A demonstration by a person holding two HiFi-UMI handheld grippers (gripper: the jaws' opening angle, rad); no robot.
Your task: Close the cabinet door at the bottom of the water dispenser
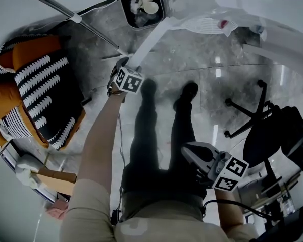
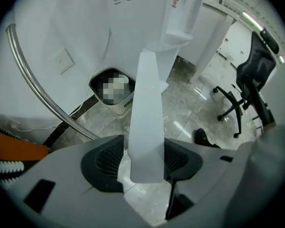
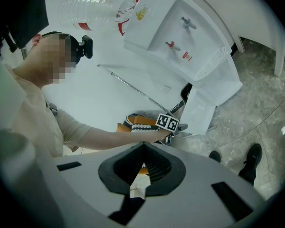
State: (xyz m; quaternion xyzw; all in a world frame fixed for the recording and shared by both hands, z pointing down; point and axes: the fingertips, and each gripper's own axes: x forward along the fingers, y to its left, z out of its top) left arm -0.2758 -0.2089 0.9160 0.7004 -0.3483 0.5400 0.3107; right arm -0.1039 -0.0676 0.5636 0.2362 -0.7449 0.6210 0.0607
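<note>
Cabinet door (image 2: 147, 113) is standing ajar at the base of the water dispenser (image 3: 180, 37), its white edge sitting between the parted jaws of the left gripper (image 2: 146, 148). Right gripper (image 3: 142, 148) is hanging low, its 2 jaws together, empty.

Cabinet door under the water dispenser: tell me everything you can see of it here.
The cabinet door is a plain white, flat panel, smooth like plastic or painted metal, no handle visible. It stands swung open from the base of the water dispenser, upright above the marble floor, exposing a dark opening. Its free edge sits between the left gripper's parted jaws; no clear squeeze shows.
</note>
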